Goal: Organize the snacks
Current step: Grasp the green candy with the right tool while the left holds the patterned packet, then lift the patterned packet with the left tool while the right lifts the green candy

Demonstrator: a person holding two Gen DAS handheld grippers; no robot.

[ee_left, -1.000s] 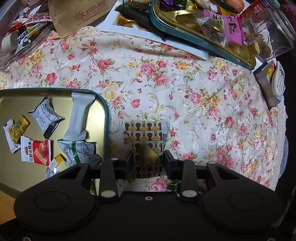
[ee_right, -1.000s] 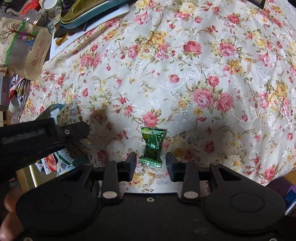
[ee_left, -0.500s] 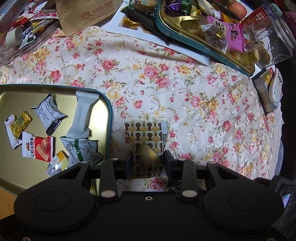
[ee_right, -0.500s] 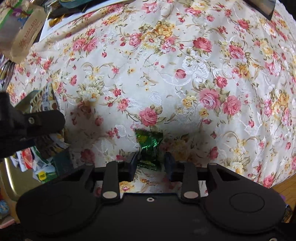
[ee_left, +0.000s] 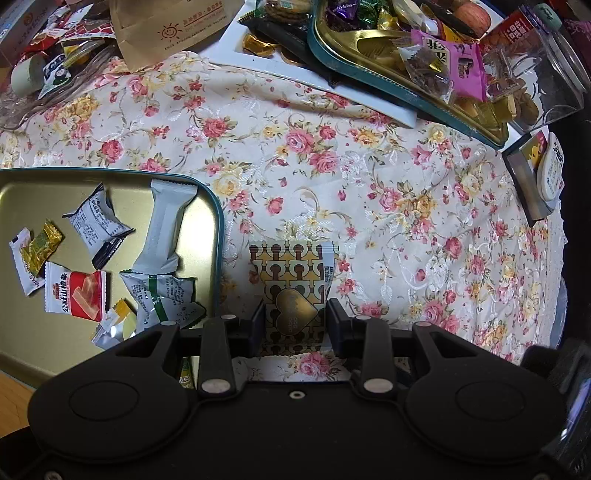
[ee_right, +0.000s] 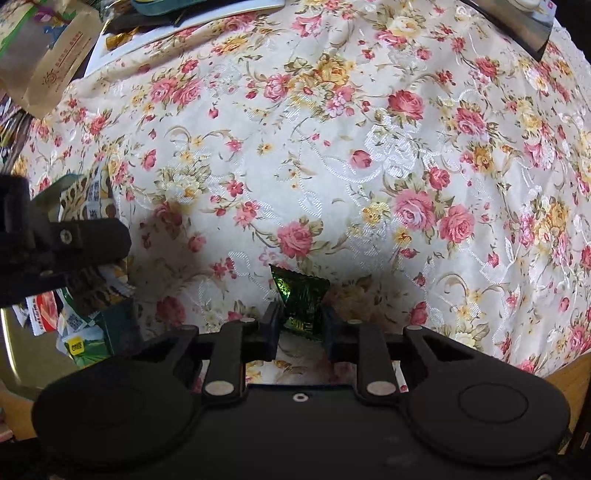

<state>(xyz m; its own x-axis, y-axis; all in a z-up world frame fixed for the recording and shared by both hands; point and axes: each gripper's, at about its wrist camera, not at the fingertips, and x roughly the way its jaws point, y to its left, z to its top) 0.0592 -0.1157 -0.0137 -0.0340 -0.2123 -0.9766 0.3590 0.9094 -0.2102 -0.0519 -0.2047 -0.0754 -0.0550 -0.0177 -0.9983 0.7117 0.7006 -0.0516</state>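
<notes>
My left gripper [ee_left: 294,322] is shut on a brown-and-gold patterned packet [ee_left: 292,288] with a gold heart, held above the floral tablecloth just right of the gold tray [ee_left: 218,221], which has a teal rim. The tray holds several wrapped snacks, among them a white bar [ee_left: 164,229] and a red-and-white packet [ee_left: 77,291]. My right gripper [ee_right: 299,322] is shut on a green foil candy [ee_right: 301,299] low over the cloth. The left gripper shows at the left of the right wrist view [ee_right: 74,236].
A second gold tray [ee_left: 406,70] heaped with sweets sits on a white board [ee_left: 314,81] at the back. A paper bag [ee_left: 170,26] lies at the back left, a clear jar [ee_left: 546,66] at the back right, a small box [ee_left: 528,173] at the right edge.
My right gripper has come down around the green candy and closed on it. My left gripper has drifted slightly, still holding the patterned packet.
</notes>
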